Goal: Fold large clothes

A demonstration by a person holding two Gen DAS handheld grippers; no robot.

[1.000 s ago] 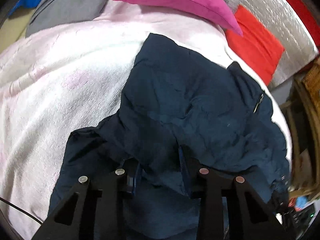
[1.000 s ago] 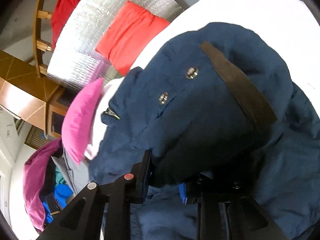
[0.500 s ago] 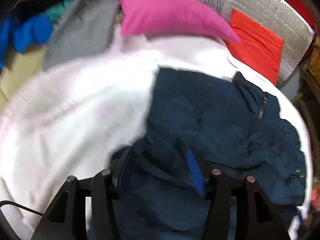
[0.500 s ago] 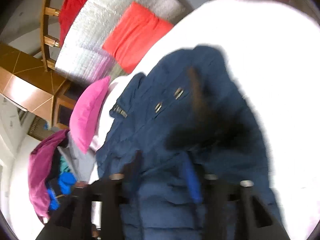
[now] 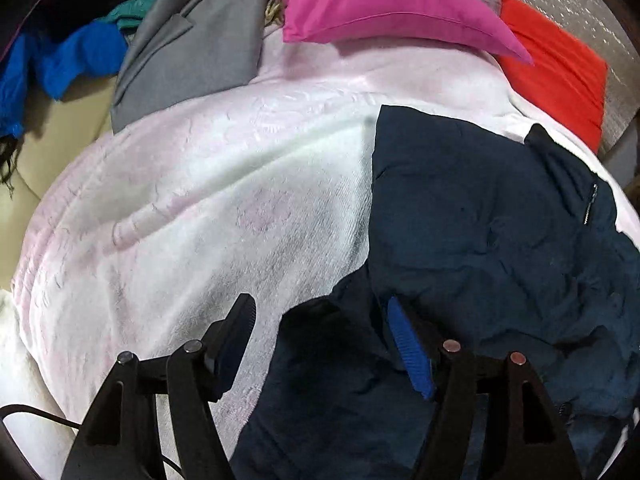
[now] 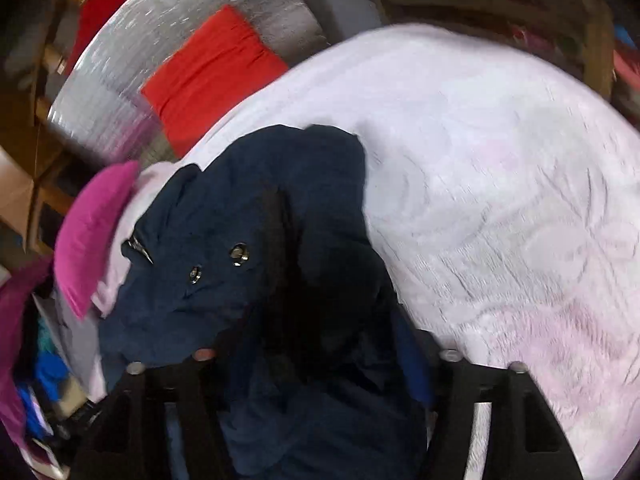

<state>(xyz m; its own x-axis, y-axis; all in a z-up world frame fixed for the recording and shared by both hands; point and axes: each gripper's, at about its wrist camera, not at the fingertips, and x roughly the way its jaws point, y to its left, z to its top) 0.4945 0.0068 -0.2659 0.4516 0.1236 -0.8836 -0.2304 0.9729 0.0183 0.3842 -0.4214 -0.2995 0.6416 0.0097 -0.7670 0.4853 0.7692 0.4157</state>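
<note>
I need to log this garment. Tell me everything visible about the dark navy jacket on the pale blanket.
The dark navy jacket is wrinkled woven cloth, lying folded over on the pale pink-white blanket. It shows two metal snaps and a zipper. Its near edge lies between the jaws of both grippers.

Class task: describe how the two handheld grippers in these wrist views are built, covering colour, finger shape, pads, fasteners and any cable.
The left gripper has black angular fingers with triangular cut-outs, round metal fasteners and ribbed blue pads. A thin black cable runs at its lower left. The right gripper, blurred, shows the same black frame with round fasteners and a blue pad. No hand or sleeve shows.
</note>
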